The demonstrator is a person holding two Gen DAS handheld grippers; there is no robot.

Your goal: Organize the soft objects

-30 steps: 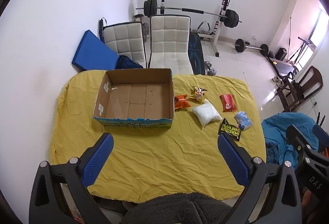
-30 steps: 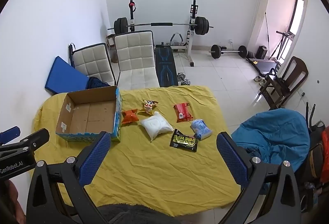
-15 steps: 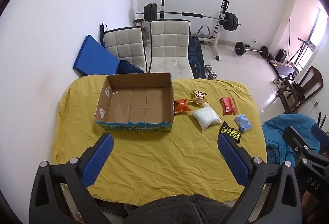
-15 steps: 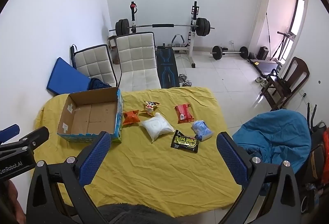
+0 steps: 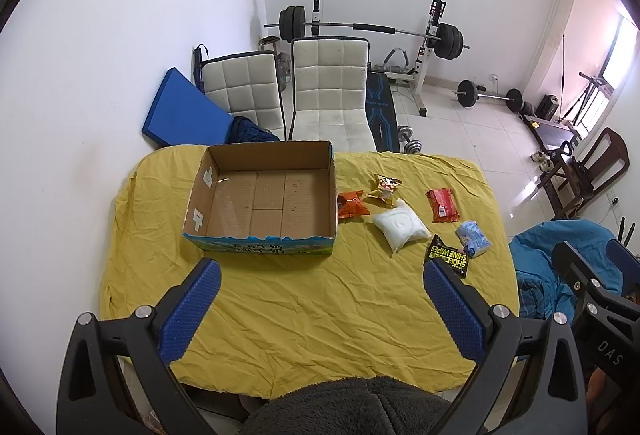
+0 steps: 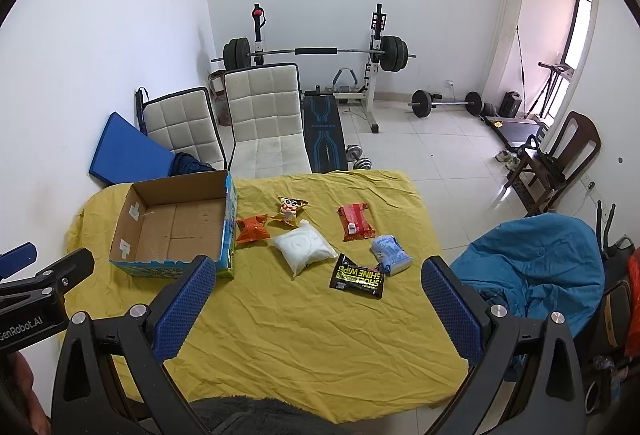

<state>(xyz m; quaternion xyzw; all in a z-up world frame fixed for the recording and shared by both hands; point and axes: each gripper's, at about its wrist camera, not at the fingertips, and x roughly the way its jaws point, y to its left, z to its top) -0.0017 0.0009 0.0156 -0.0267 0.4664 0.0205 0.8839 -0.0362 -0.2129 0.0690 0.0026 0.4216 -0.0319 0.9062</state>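
Note:
An open cardboard box (image 5: 264, 197) (image 6: 176, 227) sits empty on the yellow-clothed table (image 5: 312, 299) (image 6: 304, 319). To its right lie several soft packets: an orange snack bag (image 5: 352, 204) (image 6: 251, 229), a yellow snack bag (image 5: 385, 187) (image 6: 290, 209), a white pouch (image 5: 402, 225) (image 6: 304, 245), a red pack (image 5: 442, 205) (image 6: 355, 221), a black wipes pack (image 5: 448, 256) (image 6: 357, 276) and a light blue pack (image 5: 473, 239) (image 6: 390, 253). My left gripper (image 5: 320, 311) and right gripper (image 6: 316, 309) are both open and empty, high above the table's near side.
Two white chairs (image 5: 328, 95) and a blue mat (image 5: 184, 115) stand behind the table. A barbell rack (image 6: 316, 53) is at the far wall. A blue beanbag (image 6: 532, 271) and a wooden chair (image 6: 560, 155) are on the right.
Both grippers have risen and pulled back a little, so the table and box look smaller and lower in view. Nothing on the table has moved.

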